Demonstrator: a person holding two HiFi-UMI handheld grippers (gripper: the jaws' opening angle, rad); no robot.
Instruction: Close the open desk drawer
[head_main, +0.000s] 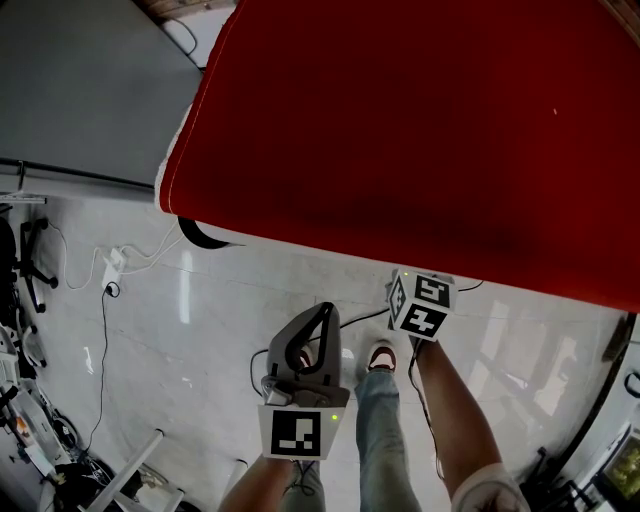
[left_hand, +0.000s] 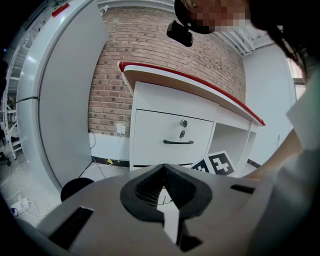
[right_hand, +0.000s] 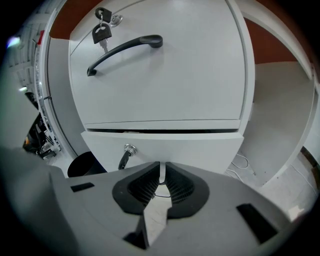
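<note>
Looking down from the head view, the red-topped table (head_main: 420, 130) fills the upper frame, with the pale glossy floor (head_main: 200, 330) below it. The left tongs (head_main: 322, 312) hang low over the floor, beside the person's shoe (head_main: 381, 355). Over to the right, only the marker cube (head_main: 420, 305) shows, tucked right under the table's edge.

Now the right gripper view, and here's our target! The right tongs (right_hand: 161, 167) are pressed together with nothing pinched, and they point straight at the lower drawer (right_hand: 200, 145). That drawer sits under the table at the front of the white cabinet, and its front panel juts forward of the upper drawer (right_hand: 175, 75), with a dark gap along its top. It's open, no question. A small lock (right_hand: 129, 149) shows on its face, just left of the tips. Up top, the upper drawer carries a black handle (right_hand: 125, 50) and a bunch of keys (right_hand: 102, 32) hanging from its lock. A black round container (right_hand: 85, 165) stands on the floor at the left.

The left gripper view sits further back. Those tongs are closed too, with nothing between them, facing the cabinet from well apart. A brick wall (left_hand: 150, 45) rises behind.
</note>
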